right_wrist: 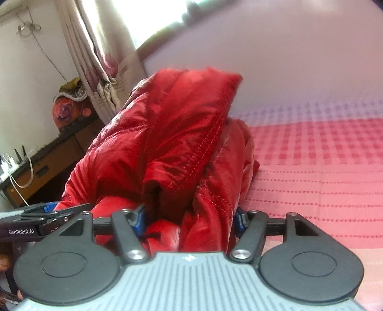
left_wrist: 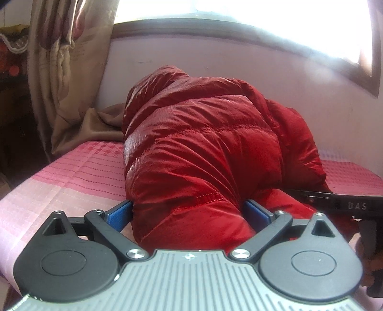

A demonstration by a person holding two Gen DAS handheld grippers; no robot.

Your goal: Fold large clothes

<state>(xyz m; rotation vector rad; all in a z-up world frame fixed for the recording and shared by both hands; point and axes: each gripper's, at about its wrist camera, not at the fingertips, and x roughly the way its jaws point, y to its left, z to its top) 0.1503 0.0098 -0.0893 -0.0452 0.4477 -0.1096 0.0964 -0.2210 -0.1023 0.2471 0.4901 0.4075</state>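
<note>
A puffy red quilted jacket (left_wrist: 203, 143) lies bundled on a pink checked bedspread (left_wrist: 71, 172). My left gripper (left_wrist: 189, 213) stands wide open around the bundle's near end. The padding fills the gap and touches both blue pads (left_wrist: 121, 214). In the right wrist view the jacket (right_wrist: 167, 134) rises as a tall folded heap with a stitched hem on top. My right gripper (right_wrist: 190, 220) is half closed on a bunched fold of its near edge, with fabric packed between the pads. The two tools sit side by side at the bundle's near end.
The pink bedspread (right_wrist: 311, 167) stretches away to the right. A beige curtain (left_wrist: 64, 71) hangs at the left and drapes onto the bed behind the jacket. A pale wall and bright window (left_wrist: 239, 14) lie beyond. A wooden cabinet (right_wrist: 47, 162) with cables stands off the bed's left side.
</note>
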